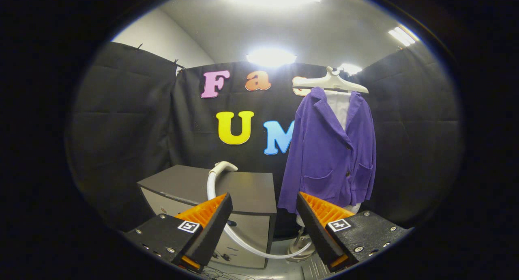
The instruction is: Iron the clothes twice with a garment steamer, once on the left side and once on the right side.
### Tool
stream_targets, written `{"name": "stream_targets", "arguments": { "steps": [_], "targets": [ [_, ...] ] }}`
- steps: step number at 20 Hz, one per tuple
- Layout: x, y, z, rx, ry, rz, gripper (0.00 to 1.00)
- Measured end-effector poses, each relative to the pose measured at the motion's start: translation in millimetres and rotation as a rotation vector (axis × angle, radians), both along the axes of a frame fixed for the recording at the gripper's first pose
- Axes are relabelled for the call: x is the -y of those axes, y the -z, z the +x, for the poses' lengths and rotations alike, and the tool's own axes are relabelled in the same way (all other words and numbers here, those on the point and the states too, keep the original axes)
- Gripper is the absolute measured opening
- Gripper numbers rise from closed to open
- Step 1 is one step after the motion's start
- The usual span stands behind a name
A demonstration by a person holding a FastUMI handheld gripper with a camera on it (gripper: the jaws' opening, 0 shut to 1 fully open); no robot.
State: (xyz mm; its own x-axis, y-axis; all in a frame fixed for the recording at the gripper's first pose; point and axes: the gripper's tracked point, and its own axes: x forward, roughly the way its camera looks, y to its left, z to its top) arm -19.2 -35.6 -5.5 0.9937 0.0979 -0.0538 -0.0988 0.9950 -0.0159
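Steamer head [222, 166] is seen lying on the dark cabinet [251, 186], just beyond the fingers [263, 219], which are spread wide and empty. Purple jacket [330, 150] is hung untouched alongside. Pickup is judged pending; the head must be approached and grasped.

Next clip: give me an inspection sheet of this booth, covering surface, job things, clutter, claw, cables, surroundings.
Surface: dark cabinet; steamer head rests on its top.
Job things: purple jacket on a white hanger, right of the cabinet; steamer head with white hose running down to a base on the floor.
Clutter: nothing seen.
Claw: claw open, holding nothing, short of the cabinet.
Cables: thin wires on the floor.
Surroundings: black cloth wall, ceiling lights.
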Motion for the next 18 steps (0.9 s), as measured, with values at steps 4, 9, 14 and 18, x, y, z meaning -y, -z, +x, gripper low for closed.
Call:
{"name": "stream_targets", "arguments": {
  "steps": [4,9,14,18],
  "targets": [
    [11,-7,-19,-0.023,-0.067,-0.030,0.98],
    [21,-26,-47,0.029,-0.181,-0.037,0.98],
    [22,-37,-54,0.023,-0.214,-0.045,0.98],
    [1,-49,-31,0.040,-0.232,-0.051,0.98]
  ]
}}
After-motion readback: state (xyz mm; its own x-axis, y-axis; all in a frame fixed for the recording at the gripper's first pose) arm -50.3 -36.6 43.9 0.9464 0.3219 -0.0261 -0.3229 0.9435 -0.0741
